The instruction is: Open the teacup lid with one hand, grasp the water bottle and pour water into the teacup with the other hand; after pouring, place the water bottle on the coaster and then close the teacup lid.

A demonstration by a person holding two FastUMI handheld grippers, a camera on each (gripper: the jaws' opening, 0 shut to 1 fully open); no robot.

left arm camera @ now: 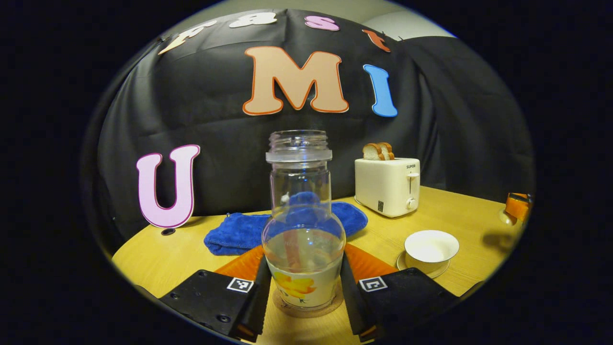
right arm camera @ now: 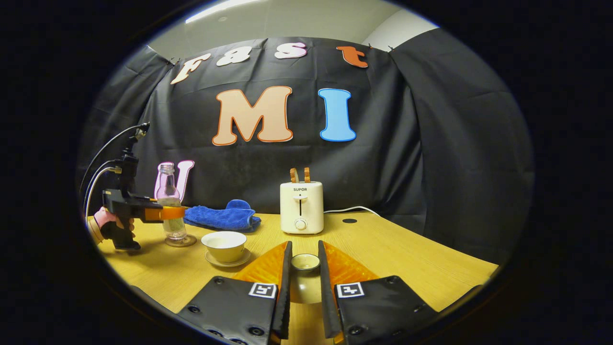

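**Left gripper view: bottle on the coaster, lid left to close**

Your left gripper [left arm camera: 302, 282] has its fingers against both sides of the water bottle [left arm camera: 302, 225], which stands upright on the coaster [left arm camera: 306, 309]. Just right of the bottle sits the teacup [left arm camera: 431, 249], uncovered. Your right gripper [right arm camera: 305, 273] is clamped on the lid [right arm camera: 305, 261], held right of the teacup. Pouring looks done; releasing the bottle and covering the teacup remain.
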